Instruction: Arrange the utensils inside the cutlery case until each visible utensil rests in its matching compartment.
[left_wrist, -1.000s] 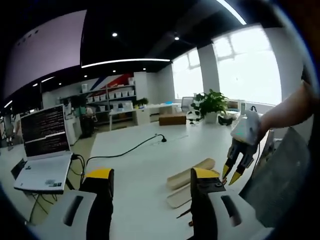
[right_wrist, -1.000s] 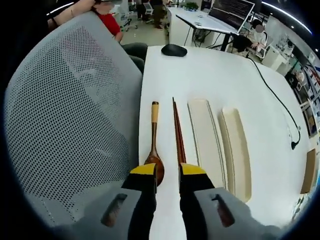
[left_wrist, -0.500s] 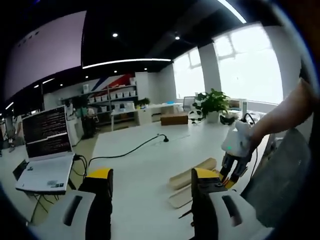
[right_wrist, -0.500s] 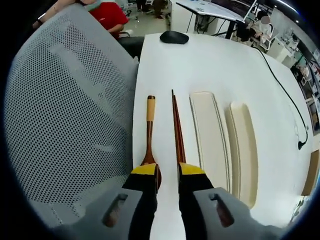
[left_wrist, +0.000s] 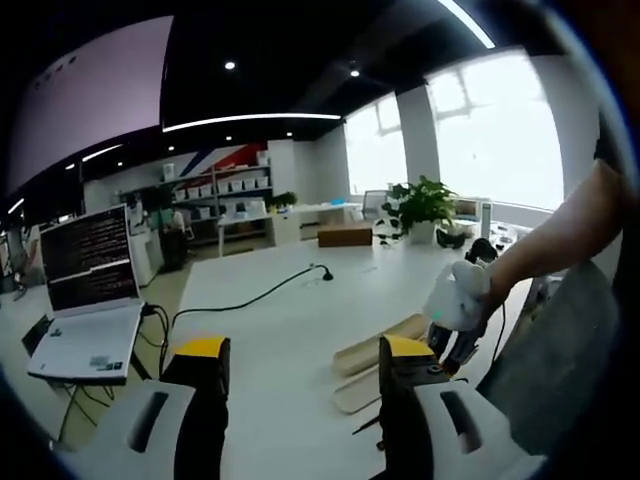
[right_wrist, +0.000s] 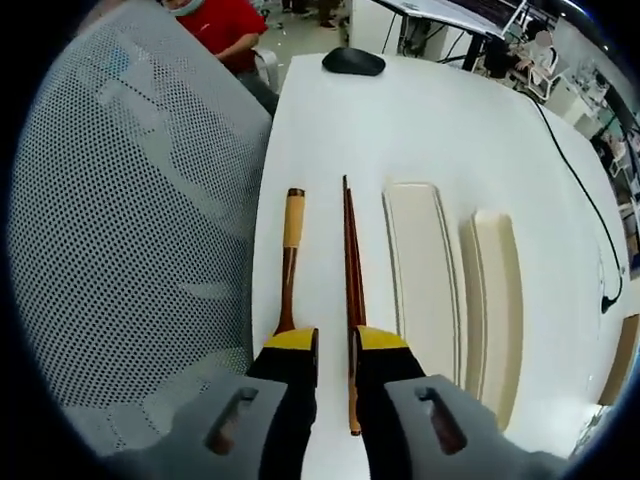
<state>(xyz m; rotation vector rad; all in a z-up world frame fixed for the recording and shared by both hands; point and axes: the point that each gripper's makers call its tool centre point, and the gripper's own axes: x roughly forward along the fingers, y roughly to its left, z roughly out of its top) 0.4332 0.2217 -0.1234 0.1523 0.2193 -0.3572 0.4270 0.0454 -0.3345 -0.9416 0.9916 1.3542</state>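
Right gripper view looks down on a white table (right_wrist: 440, 110), with the right gripper (right_wrist: 334, 345) low over two utensils lying side by side: a wooden spoon (right_wrist: 289, 255) and a pair of dark chopsticks (right_wrist: 352, 270). The jaws are spread a little; the chopsticks run into the gap between them and the spoon's bowl is hidden under one jaw. Whether either jaw touches a utensil cannot be told. Just beside the chopsticks lie the two cream halves of the case (right_wrist: 422, 270), both empty, parallel to the utensils. A grey mesh chair back (right_wrist: 130, 220) crowds the table edge on the spoon's side, and a black mouse (right_wrist: 352, 62) sits at the far end.

Left gripper view takes in the room instead: the left gripper (left_wrist: 300, 352) held up with its jaws wide apart and nothing between them, a laptop (left_wrist: 85, 300), a black cable (left_wrist: 255, 297) across the table, a plant (left_wrist: 425, 208) by the windows. It shows the case from the side, and the right gripper lowered beside it in the person's hand (left_wrist: 500, 275).
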